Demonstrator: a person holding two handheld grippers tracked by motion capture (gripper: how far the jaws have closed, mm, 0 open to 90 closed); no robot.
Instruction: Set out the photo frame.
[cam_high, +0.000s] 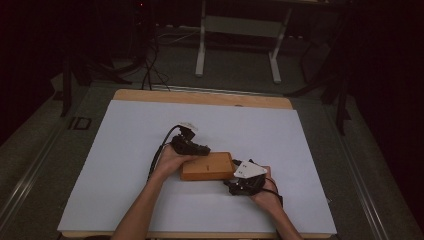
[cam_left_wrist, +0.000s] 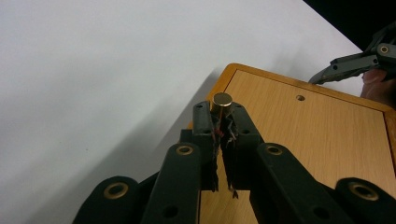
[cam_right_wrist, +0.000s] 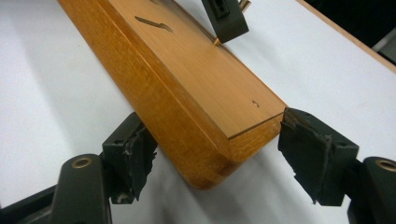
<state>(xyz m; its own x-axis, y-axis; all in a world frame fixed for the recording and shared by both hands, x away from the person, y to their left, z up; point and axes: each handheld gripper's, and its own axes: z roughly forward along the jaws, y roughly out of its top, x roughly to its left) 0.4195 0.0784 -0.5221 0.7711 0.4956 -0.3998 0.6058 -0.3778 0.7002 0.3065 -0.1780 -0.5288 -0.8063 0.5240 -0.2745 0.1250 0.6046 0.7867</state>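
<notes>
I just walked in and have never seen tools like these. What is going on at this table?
A person is working with a hand-held claw in each hand on a flat orange-brown wooden box that lies on a white table sheet. The left claw is shut on a small brass-coloured metal cylinder above the box's lid. The right claw straddles one corner of the box, jaws wide, apparently steadying it.

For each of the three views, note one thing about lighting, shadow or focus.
High view: the room behind is dark, the white table cover dimly and evenly lit. Left gripper view: the wooden box casts a soft grey shadow leftward; the brass pin is sharp. Right gripper view: the near jaws look soft and the box's near corner shadows the cover below.
</notes>
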